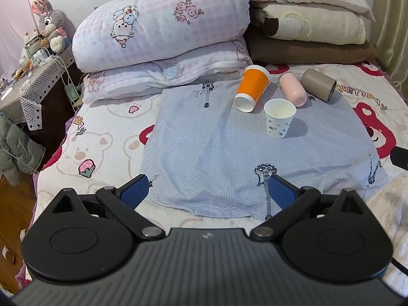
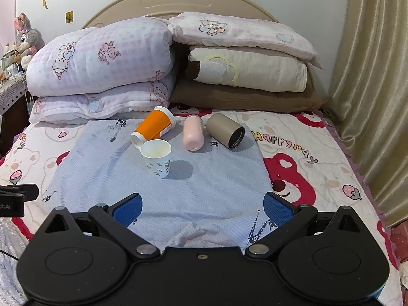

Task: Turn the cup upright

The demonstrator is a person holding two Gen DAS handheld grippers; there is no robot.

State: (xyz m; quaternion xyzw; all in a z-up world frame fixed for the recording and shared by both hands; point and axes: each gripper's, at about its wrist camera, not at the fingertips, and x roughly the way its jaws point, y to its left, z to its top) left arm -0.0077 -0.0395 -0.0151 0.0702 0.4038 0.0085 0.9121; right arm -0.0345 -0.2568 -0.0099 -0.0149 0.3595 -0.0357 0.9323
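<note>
Cups: orange cup [image 2: 154, 126] lies tipped, upper middle; light, thin-walled, we judge.
Grip: we'd pinch mid-body, gently.
Claws: left claw [image 1: 207, 192], right claw [image 2: 202, 209] both spread, empty.

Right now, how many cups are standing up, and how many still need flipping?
One looks done: the white paper cup stands upright on the blue cloth. Nothing is in hand; the left gripper and the right gripper are both open and empty. Left to flip: the orange cup, the pink cup and the brown cup, all lying on their sides.
</note>
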